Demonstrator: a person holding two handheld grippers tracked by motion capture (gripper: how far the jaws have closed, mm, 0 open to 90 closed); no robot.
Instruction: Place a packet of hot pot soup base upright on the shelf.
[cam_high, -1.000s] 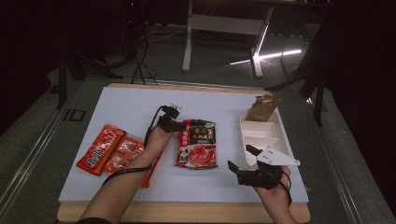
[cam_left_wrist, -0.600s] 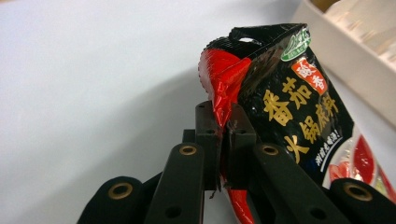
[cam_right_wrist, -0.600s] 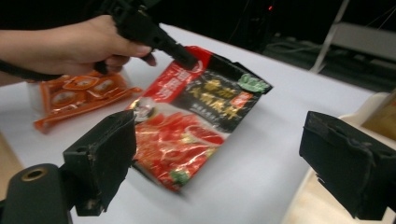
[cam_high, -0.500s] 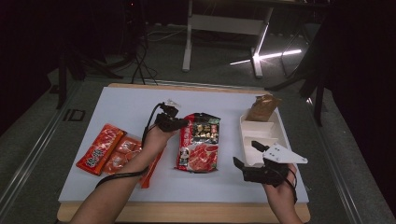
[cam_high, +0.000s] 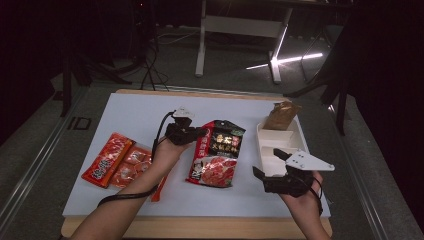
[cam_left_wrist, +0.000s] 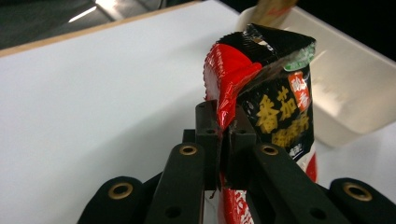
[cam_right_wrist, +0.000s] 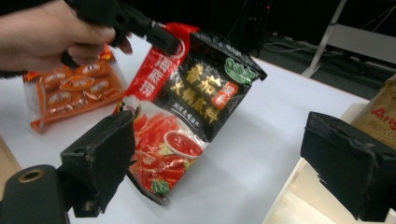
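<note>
The left gripper (cam_high: 196, 134), clamped on the sauce pouch's (cam_high: 218, 155) upper edge, needed a firm, level lift toward the tray (cam_high: 267, 131); the right gripper (cam_right_wrist: 224, 154) waited open.

The red-and-black sauce packet (cam_right_wrist: 187, 107) carries large yellow Chinese characters, 番茄 over 火锅底料, with a small green round logo at its upper corner. White characters run down its red side strip, too tilted to read surely. The brown packet (cam_right_wrist: 380, 116) at the tray shows red letters beginning "An".
</note>
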